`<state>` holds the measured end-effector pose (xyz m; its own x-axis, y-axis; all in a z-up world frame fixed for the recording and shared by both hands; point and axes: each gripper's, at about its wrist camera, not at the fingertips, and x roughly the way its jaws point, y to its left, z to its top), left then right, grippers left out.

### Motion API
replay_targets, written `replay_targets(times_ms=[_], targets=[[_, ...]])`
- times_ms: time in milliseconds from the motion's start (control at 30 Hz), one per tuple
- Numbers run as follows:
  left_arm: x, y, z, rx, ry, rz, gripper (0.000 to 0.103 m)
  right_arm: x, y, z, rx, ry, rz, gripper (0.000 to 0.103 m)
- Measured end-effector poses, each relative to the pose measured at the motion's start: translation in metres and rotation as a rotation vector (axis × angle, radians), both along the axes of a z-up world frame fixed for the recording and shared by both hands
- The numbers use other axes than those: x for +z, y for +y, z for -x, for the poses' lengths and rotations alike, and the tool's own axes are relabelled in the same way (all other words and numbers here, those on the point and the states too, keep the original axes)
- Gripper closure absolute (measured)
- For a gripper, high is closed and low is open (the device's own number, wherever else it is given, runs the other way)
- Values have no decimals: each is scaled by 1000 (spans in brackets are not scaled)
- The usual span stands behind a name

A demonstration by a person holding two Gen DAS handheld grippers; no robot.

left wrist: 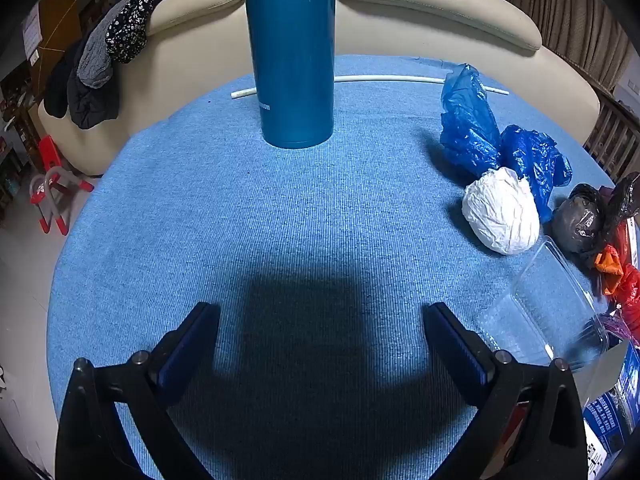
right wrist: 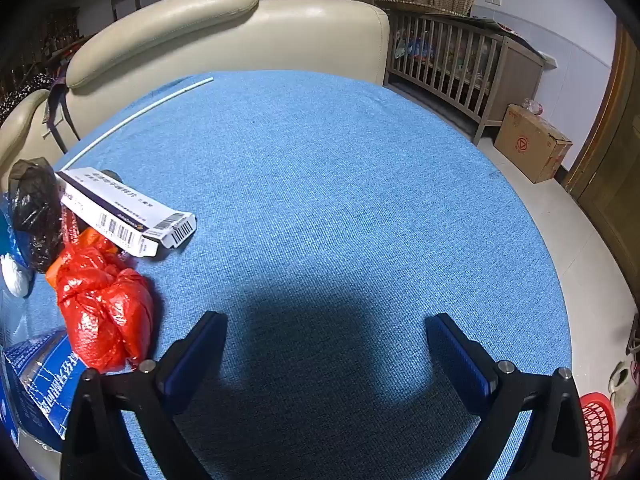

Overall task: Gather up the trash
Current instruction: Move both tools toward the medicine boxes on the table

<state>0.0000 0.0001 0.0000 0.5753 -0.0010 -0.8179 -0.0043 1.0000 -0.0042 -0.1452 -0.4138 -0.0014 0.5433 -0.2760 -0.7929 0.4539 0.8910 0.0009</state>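
Both the left tongs (left wrist: 320, 344) and the right tongs (right wrist: 326, 354) are spread wide with nothing between them, over bare blue table (right wrist: 340, 184). Nothing looks collected yet. From the left tongs, the trash lies at two to three o'clock: a white wad (left wrist: 502, 210), crumpled blue bags (left wrist: 476, 128), a black bag (left wrist: 580, 220) and a clear plastic tray (left wrist: 544, 312), apparently empty. From the right tongs, a red bag (right wrist: 104, 304) and a white carton (right wrist: 128, 212) lie at nine to ten o'clock. A red basket (right wrist: 598, 436), contents hidden, sits at four o'clock. A teal flask (left wrist: 292, 52) stands at twelve.

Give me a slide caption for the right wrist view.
Open right gripper over blue cloth; red bag, white box and black bag lie to its left.
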Motion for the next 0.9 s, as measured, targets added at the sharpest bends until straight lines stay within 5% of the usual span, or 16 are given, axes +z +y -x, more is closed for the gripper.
replay_targets(times_ms=[467, 833, 900], targets=[[11, 9, 14, -6, -37, 14, 0, -1, 0, 0, -6, 0, -1, 0], [62, -9, 81, -68, -138, 53, 0, 5, 2, 6, -11, 30, -33, 0], [66, -19, 90, -88, -151, 50, 0, 20, 12, 26, -3, -37, -16, 0]])
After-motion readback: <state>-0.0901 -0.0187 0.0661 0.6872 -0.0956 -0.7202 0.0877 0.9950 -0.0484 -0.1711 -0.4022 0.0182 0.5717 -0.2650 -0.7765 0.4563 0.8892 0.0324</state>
